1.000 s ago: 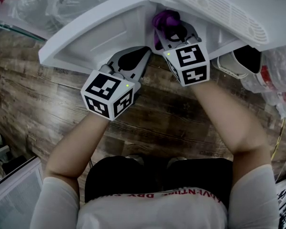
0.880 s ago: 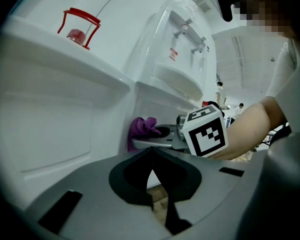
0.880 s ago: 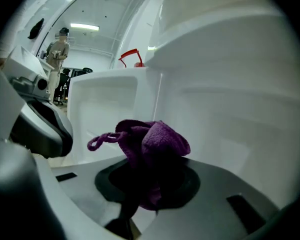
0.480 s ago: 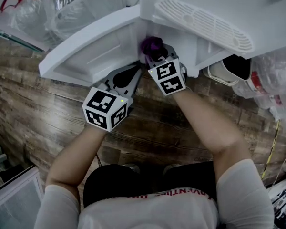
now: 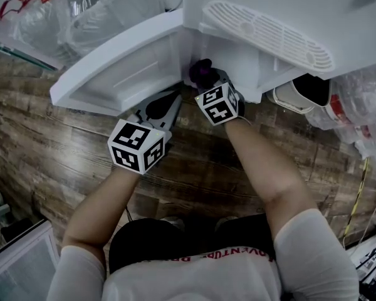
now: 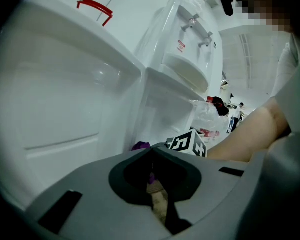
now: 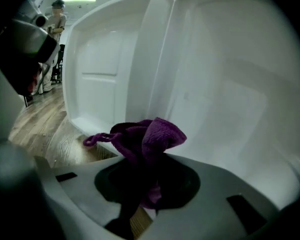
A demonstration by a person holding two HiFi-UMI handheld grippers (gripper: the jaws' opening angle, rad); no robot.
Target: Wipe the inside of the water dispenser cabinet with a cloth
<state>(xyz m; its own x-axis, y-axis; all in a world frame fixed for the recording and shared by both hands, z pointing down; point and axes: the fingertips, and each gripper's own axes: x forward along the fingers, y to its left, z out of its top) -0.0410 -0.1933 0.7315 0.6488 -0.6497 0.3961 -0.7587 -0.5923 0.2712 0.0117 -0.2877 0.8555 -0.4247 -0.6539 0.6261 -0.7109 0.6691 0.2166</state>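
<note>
While the right gripper point(image 7: 142, 166) was clamped on the purple cloth point(image 7: 149, 136), a bunched wad stood up past its tips at the mouth of the white cabinet point(image 7: 220, 99). The inner wall lay just ahead and to that gripper's right; whether cloth touched wall could not be told. The open door point(image 7: 97, 69) stood ahead to its left, with wood floor point(image 7: 40, 129) below. Left gripper point(image 6: 151, 153): jaws together, nothing between them, held just beside the right one and turned toward the door's inner panel, apparently idle. Step in hand, by judgement: the start of the wipe, cloth brought to the opening, inner surfaces not yet covered. Next move called for: the wad pushed forward until pressed against the wall, then swept across and down toward the corners, with the clamp kept firm so the cloth would not slip out. The left gripper, as a guess, could steady the door.
</note>
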